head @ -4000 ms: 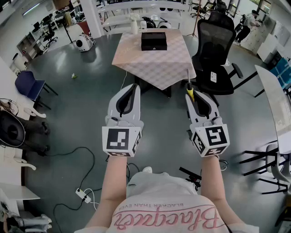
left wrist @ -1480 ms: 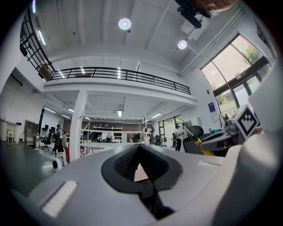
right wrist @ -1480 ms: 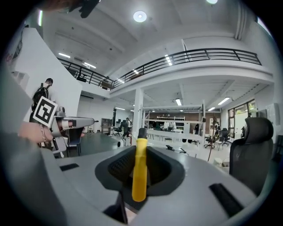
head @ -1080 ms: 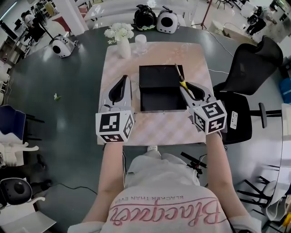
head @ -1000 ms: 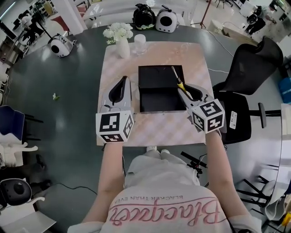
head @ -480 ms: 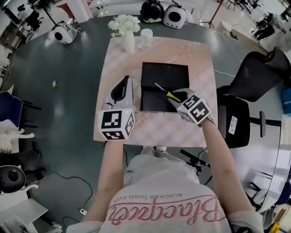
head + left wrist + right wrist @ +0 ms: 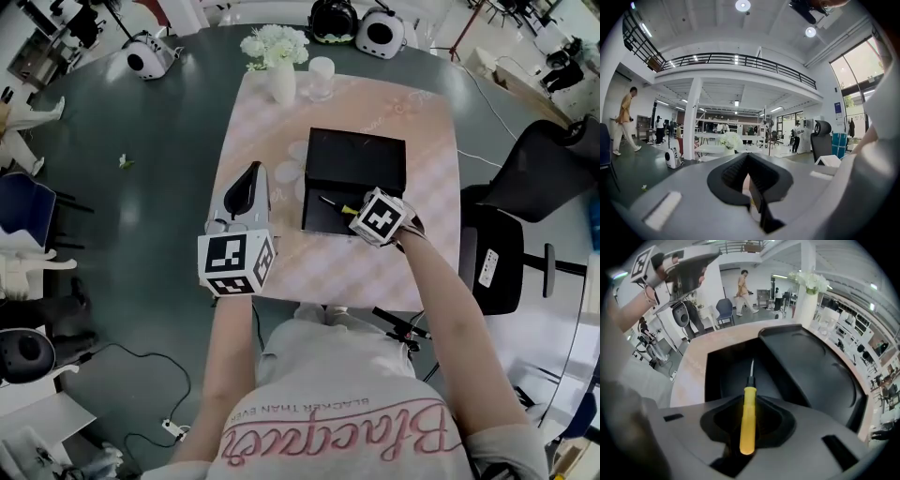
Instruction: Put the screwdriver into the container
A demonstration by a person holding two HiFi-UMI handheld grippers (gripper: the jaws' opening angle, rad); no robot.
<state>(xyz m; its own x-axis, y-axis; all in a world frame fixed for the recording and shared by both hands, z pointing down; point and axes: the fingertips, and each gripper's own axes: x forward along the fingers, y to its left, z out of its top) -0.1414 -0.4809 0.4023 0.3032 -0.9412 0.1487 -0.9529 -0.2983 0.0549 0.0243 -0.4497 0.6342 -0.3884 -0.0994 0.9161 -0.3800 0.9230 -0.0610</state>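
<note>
You are holding the screwdriver (image 7: 748, 420) over the open black container (image 7: 361, 164).
Your right gripper (image 7: 361, 214) is clamping its light, stiff, slick yellow handle; your left gripper (image 7: 251, 173) is hovering closed, empty.

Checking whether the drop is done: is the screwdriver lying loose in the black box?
No, the right gripper grips the screwdriver by its yellow handle, tip pointing into the black box.

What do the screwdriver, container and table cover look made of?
Screwdriver: the yellow handle looks like smooth plastic, evenly coloured with a soft sheen. The thin shaft looks like bare metal, pale and glinting.
Container: probably matte black plastic, uniform with moulded, rounded edges.
Table cover: likely cloth, going by its pale pink checked pattern, though that is not certain.
</note>
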